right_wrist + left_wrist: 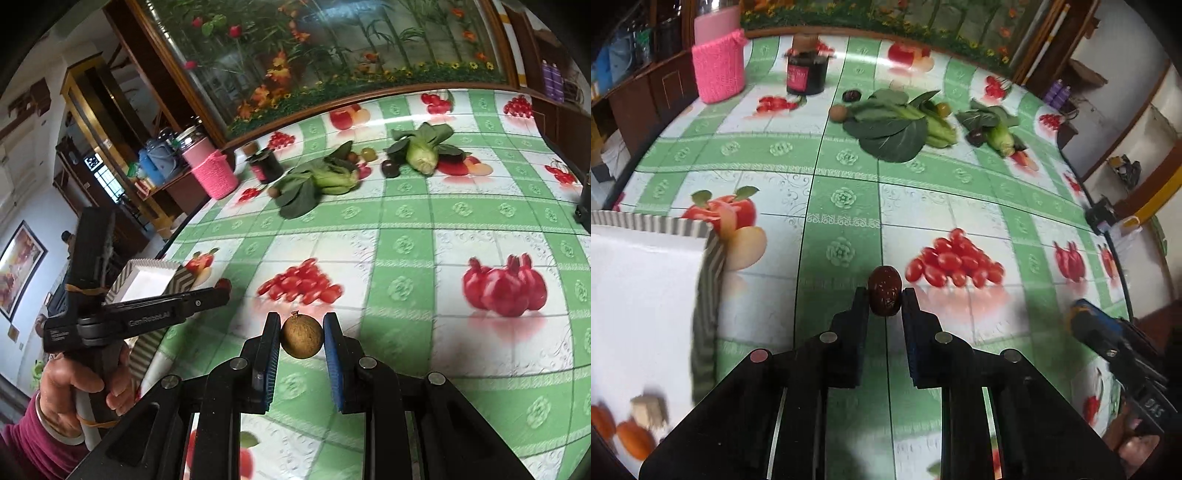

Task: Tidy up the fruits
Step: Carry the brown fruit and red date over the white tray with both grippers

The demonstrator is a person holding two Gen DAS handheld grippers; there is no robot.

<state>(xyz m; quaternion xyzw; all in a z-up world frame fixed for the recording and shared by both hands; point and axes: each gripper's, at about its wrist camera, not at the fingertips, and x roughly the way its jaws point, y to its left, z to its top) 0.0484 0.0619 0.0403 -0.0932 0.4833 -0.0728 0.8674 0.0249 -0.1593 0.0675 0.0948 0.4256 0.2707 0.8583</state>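
My left gripper (884, 295) has its jaws clamped on a dark red date (884, 291), which stands upright between the pads just above the tabletop (846, 206) with its green-and-white fruit-print cloth. My right gripper (301, 334) has its jaws clamped on a round brown fruit (301, 336), a small stub showing at its top, held above the same cloth. In the left wrist view a white tray with a striped rim (642, 280) lies at nine o'clock of the date, close by; a few orange and tan pieces sit in its near corner, too blurred to name. At twelve to one o'clock, well apart, lie leafy greens (894, 125) with a small brown fruit (837, 112) at their left edge, a green one (942, 109) behind them, and a second bunch of greens (995, 129) with a dark round fruit (976, 137) beside it. At eleven o'clock stand a dark jar (807, 72) and a pink knitted holder (718, 68). In the right wrist view a hand (79, 387) in a magenta sleeve holds my left gripper at nine o'clock, beside the tray.
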